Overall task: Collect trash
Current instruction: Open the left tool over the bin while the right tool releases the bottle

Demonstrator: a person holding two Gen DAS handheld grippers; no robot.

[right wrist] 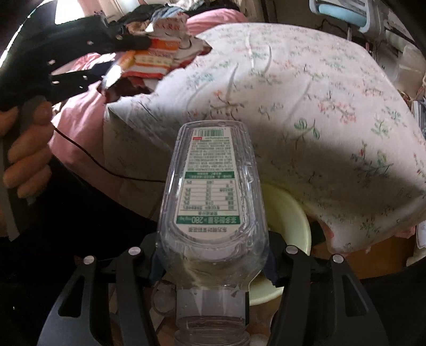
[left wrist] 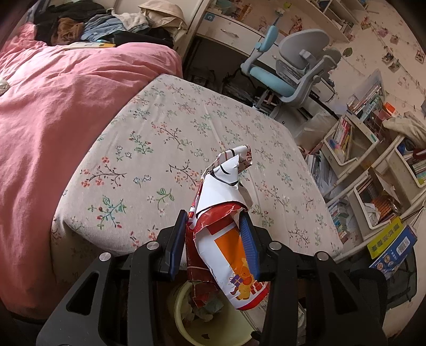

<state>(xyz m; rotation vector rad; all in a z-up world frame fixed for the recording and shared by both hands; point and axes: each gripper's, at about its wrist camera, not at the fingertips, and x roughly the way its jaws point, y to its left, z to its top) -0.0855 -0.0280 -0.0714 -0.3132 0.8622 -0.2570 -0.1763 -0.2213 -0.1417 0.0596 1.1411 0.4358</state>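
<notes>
My left gripper (left wrist: 214, 239) is shut on a crumpled red, white and orange snack wrapper (left wrist: 223, 213) and holds it above a pale yellow bin (left wrist: 183, 322) that has trash in it. The same wrapper (right wrist: 157, 56) and left gripper (right wrist: 106, 50) show at the upper left of the right wrist view. My right gripper (right wrist: 213, 263) is shut on a clear empty plastic bottle (right wrist: 210, 194) with a green and white label, its neck pointing toward the camera. The yellow bin (right wrist: 290, 213) lies just beyond and below the bottle.
A bed with a floral sheet (left wrist: 186, 138) and a pink duvet (left wrist: 53, 106) stands beside the bin. A grey and blue desk chair (left wrist: 293, 71) and shelves of books (left wrist: 372, 165) are at the right. Clothes (left wrist: 106, 24) pile at the bed's far end.
</notes>
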